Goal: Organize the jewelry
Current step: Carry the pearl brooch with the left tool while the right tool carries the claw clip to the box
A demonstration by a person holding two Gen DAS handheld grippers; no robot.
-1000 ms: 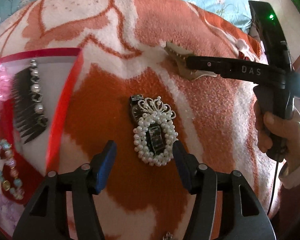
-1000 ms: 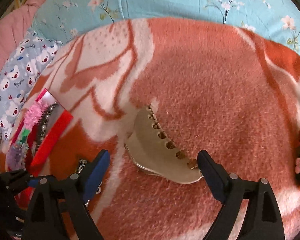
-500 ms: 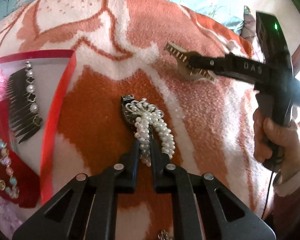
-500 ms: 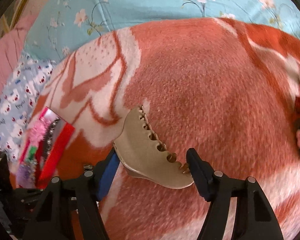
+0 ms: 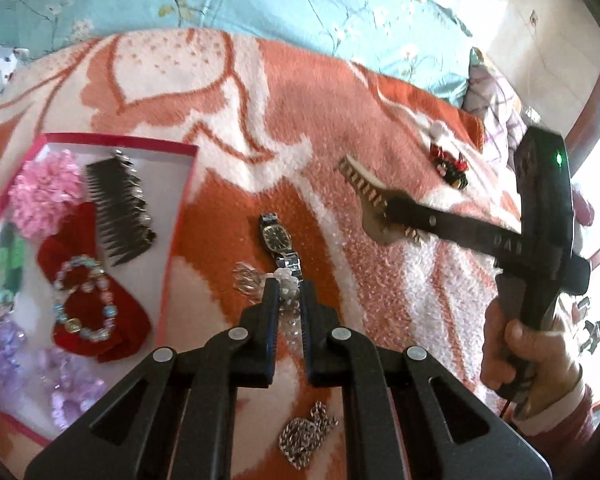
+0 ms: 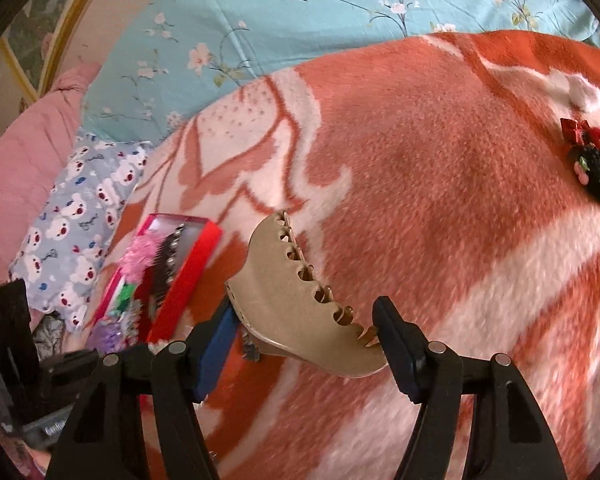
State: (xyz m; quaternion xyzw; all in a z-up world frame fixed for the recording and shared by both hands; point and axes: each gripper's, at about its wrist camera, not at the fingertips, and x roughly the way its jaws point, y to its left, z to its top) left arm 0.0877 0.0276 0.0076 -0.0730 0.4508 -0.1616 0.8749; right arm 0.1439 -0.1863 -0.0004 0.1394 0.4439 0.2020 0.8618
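Note:
My left gripper [image 5: 288, 290] is shut on a pearl hair ornament [image 5: 285, 280], held above the orange blanket; its crystal crown part [image 5: 246, 280] hangs to the left of the jaws. A wristwatch [image 5: 278, 238] lies on the blanket just beyond. My right gripper [image 6: 304, 316] is shut on a beige claw clip [image 6: 300, 312], gripped end to end and raised off the blanket. The left wrist view shows that clip [image 5: 360, 184] in the right gripper [image 5: 396, 206], with a hand [image 5: 512, 352] on its handle. A red box [image 5: 180, 216] at the left holds a black comb [image 5: 118, 208], a bead bracelet [image 5: 84, 300] and a pink flower [image 5: 44, 196].
A silver chain [image 5: 304, 438] lies on the blanket near me. A red and black hair ornament [image 6: 592, 164] sits at the far right. The red box [image 6: 188, 272] is left of the clip. Beyond the blanket are a blue floral sheet [image 6: 300, 20] and a bear-print pillow [image 6: 80, 208].
The left jaws shut on the pearl ornament and lifted it off the watch. The right jaws shut on the beige clip and raised it, drifting toward the box.

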